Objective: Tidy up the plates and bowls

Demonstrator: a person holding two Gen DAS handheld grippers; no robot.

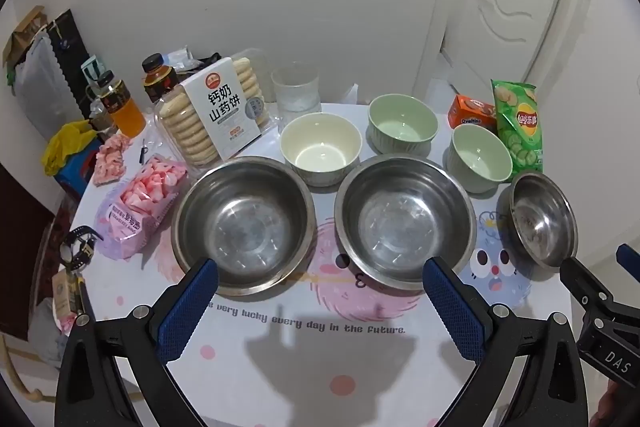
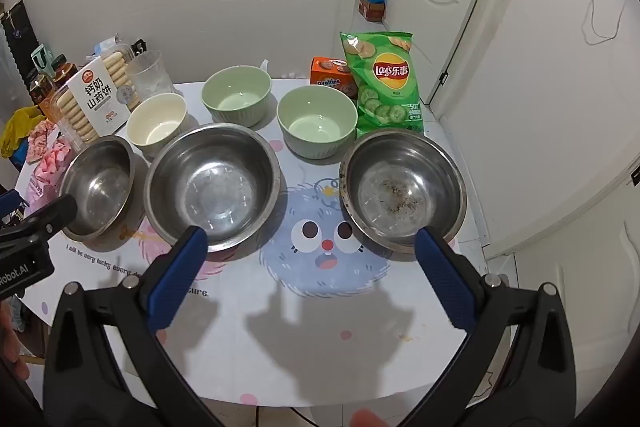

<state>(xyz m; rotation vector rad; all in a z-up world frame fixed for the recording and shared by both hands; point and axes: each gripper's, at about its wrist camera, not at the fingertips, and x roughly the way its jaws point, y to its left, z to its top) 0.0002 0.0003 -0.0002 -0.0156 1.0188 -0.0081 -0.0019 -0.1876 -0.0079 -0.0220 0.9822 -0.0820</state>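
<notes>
Six empty bowls on a cartoon-print table [image 2: 320, 327], both grippers hovering wide open above its near edge.

Taking the middle steel bowl [image 2: 212, 187] as landmark: another steel bowl [image 1: 244, 223] sits just left of it, a third steel bowl [image 2: 402, 189], speckled with residue, well to its right. Behind it stand a cream bowl [image 2: 158, 125] and two green bowls [image 2: 236, 99] [image 2: 316, 121]. Snacks crowd the back: a biscuit box [image 1: 224, 107] and pink candy bag [image 1: 136, 203] to the left, a glass [image 1: 296, 89] behind the cream bowl, a chip bag [image 2: 386, 83] and orange box [image 2: 332, 75] to the right. The left gripper [image 1: 320, 279] and right gripper [image 2: 312, 247] hold nothing, jaws spread. Bottles [image 1: 120, 103] at far left are partly hidden; the right gripper's fingertips overlap two bowl rims.
</notes>
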